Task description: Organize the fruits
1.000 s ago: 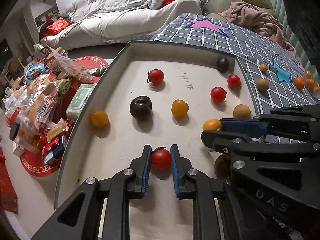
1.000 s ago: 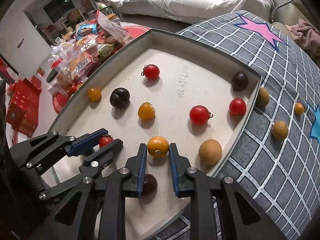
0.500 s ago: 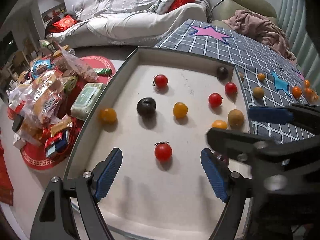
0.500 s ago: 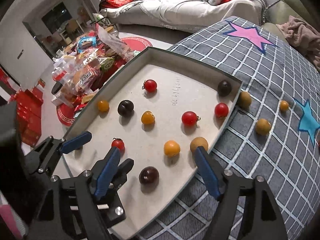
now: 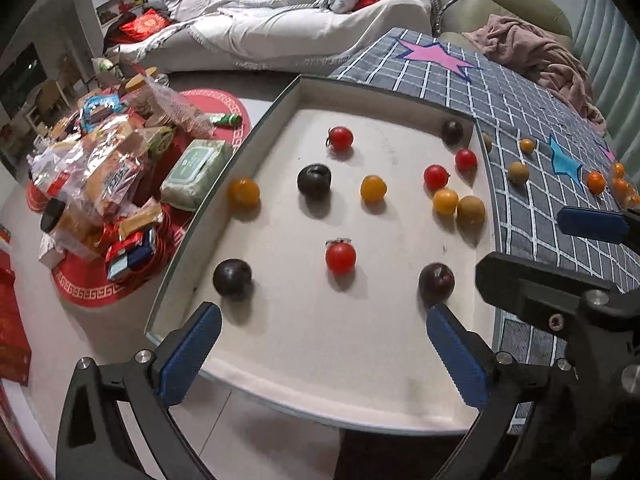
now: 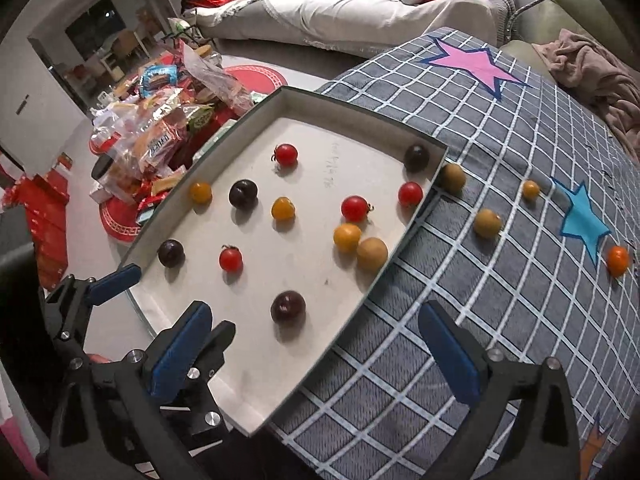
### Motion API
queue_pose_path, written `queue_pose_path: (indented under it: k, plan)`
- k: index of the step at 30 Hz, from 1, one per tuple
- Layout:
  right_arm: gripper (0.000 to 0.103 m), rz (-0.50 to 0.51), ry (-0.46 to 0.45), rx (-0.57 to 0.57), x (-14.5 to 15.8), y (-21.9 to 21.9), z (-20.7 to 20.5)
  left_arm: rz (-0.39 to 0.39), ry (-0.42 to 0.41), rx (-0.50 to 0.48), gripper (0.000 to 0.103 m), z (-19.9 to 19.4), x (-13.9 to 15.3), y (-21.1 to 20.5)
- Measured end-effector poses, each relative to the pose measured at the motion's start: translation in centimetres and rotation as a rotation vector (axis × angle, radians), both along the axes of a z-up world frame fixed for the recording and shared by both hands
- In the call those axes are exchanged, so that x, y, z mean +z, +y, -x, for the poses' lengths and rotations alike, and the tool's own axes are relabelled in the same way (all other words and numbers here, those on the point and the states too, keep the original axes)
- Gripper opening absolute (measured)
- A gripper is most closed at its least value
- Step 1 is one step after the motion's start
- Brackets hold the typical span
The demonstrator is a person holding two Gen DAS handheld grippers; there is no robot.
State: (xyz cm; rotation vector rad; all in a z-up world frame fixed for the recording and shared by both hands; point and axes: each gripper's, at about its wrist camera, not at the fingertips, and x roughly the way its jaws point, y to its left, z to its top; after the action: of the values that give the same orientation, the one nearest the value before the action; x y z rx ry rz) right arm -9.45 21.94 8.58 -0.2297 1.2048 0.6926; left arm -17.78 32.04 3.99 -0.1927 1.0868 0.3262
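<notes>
Fruit lies scattered across a shallow white tray (image 5: 304,92) that sits half on a grey checked cloth (image 6: 500,120). In the left wrist view the left tool (image 5: 324,354) hangs above the tray's near edge with its blue pads spread wide and nothing between them. A red tomato (image 5: 340,256) rests ahead of it at 12 o'clock, well clear of both pads; a dark plum (image 5: 232,277) sits at 10 o'clock near the left pad, and another dark plum (image 5: 436,281) at 2 o'clock just beyond the right pad.

In the right wrist view the right tool (image 6: 316,354) is likewise wide open and grips nothing. It straddles the tray's right wall, its left pad over the tray and its right pad over the cloth. A dark plum (image 6: 288,307) lies ahead of it at 11 o'clock. Farther up, an orange tomato (image 6: 347,237) touches a tan fruit (image 6: 372,253) beside the tray's right wall.

Outside the tray, on the cloth at 1 to 2 o'clock, lie two tan fruits (image 6: 488,223), a small yellow fruit (image 6: 531,189) and an orange fruit (image 6: 618,260), each well apart from the others. Snack packets (image 6: 160,136) are heaped on the floor at 10 o'clock.
</notes>
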Motion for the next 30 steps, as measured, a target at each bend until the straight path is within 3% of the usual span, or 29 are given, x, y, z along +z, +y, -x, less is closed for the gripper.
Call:
queue_pose_path:
  k: [10,30]
  plan:
    - [0.103,0.026,-0.007,0.007,0.9,-0.8,1.4,-0.02,0.051,-0.001,0.103,1.6,0.3,-1.1]
    - [0.103,0.045,-0.022,0.034,1.4,-1.3,3.6,-0.048,0.044,-0.028,0.103,3.8,1.2,-2.8]
